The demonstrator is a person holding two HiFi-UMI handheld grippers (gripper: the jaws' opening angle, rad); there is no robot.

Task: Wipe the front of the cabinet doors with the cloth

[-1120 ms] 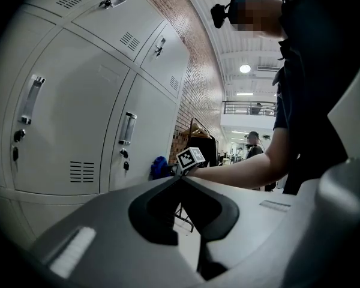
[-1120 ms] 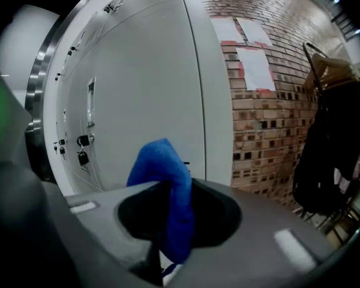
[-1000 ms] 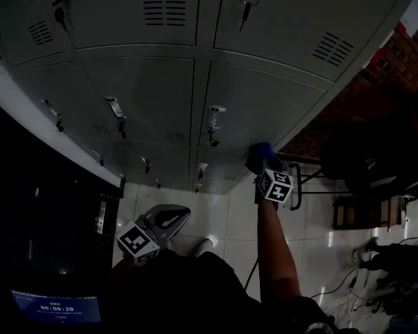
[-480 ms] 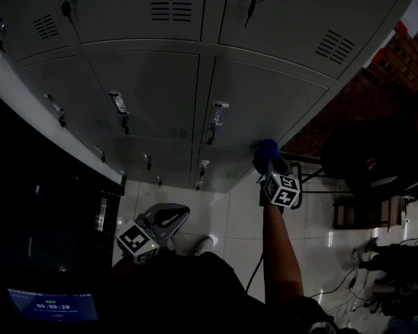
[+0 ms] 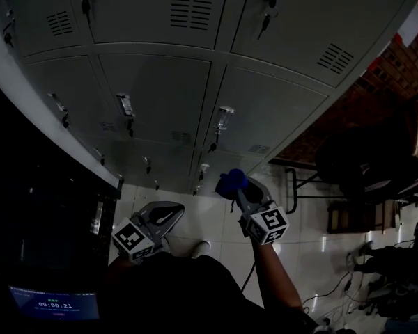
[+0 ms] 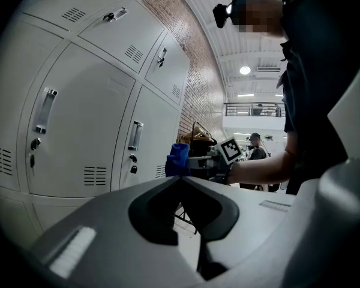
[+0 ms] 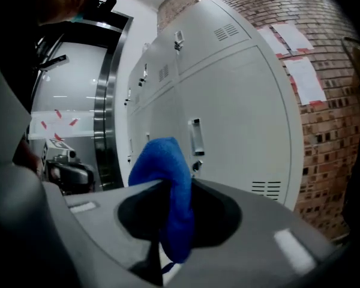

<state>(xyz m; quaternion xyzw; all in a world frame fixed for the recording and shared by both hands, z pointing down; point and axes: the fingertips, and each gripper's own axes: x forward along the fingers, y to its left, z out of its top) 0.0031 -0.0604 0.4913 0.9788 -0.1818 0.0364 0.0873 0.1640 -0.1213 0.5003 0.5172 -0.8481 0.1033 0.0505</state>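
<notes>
Grey locker cabinet doors (image 5: pixel 265 113) with handles and vents fill the top of the head view. My right gripper (image 5: pixel 238 191) is shut on a blue cloth (image 5: pixel 230 182), held low in front of the bottom row of doors, right of centre. In the right gripper view the cloth (image 7: pixel 161 161) bulges out of the closed jaws, and the doors (image 7: pixel 234 119) stand off to its right, apart from it. My left gripper (image 5: pixel 161 218) hangs low near my body, shut with nothing in it. The left gripper view shows the cloth (image 6: pixel 178 159) beside a door (image 6: pixel 78 119).
A brick wall (image 5: pixel 404 54) borders the lockers on the right, with dark chairs (image 5: pixel 362 165) below it. Cables (image 5: pixel 334 291) lie on the white tiled floor. A dark doorway frame (image 5: pixel 28 186) and a timer screen (image 5: pixel 54 303) are at the left. Keys (image 5: pixel 265 23) hang in upper locks.
My right gripper has carried the cloth down and left, off the lower right door and toward my body. The left gripper has barely moved.
</notes>
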